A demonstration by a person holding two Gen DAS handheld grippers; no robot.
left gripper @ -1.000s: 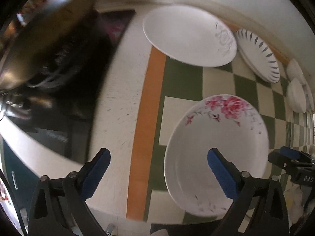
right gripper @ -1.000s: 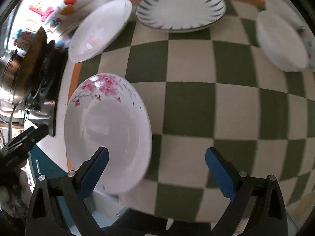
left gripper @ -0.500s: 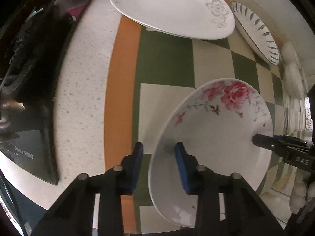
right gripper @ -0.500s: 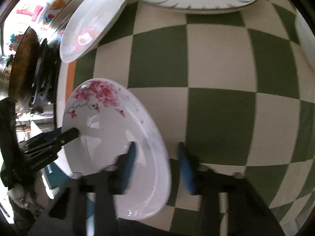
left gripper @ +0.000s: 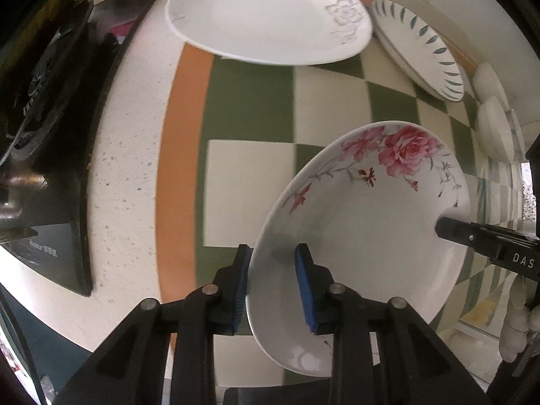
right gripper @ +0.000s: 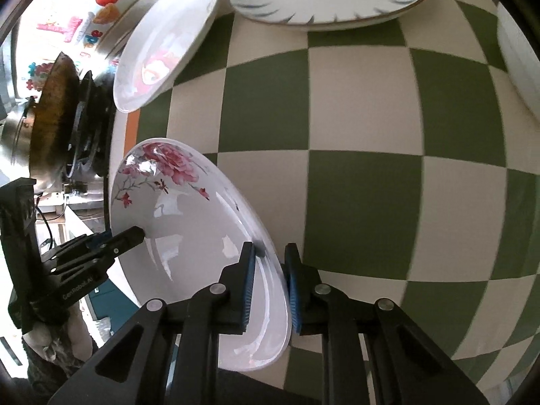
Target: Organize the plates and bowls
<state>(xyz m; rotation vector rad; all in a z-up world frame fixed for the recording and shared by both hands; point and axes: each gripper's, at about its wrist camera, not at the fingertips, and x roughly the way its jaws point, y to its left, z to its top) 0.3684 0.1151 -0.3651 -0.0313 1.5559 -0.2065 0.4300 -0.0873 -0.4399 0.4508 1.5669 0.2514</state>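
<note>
A deep white plate with pink roses [left gripper: 371, 219] is tilted above the green and cream checked mat [left gripper: 249, 101], held at opposite rims. My left gripper [left gripper: 273, 283] has its blue pads on either side of the plate's left rim, and its jaws are closing on it. In the right wrist view, my right gripper [right gripper: 270, 283] clamps the right rim of the same rose plate [right gripper: 189, 216], its jaws closing too. Each view also shows the other gripper on the far rim: the right gripper [left gripper: 445, 229] and the left gripper [right gripper: 131, 238].
At the back lie a white plate with an embossed flower [left gripper: 263, 17], a plate with blue leaf marks [left gripper: 418, 44] and white bowls [left gripper: 496, 128] at the right. A black stove [left gripper: 44, 84] with a dark pan [right gripper: 50, 128] borders the counter's left.
Both grippers went from wide open to closed on the rose plate's opposite rims. The plate, which lay flat on the mat, now sits tilted between them.
</note>
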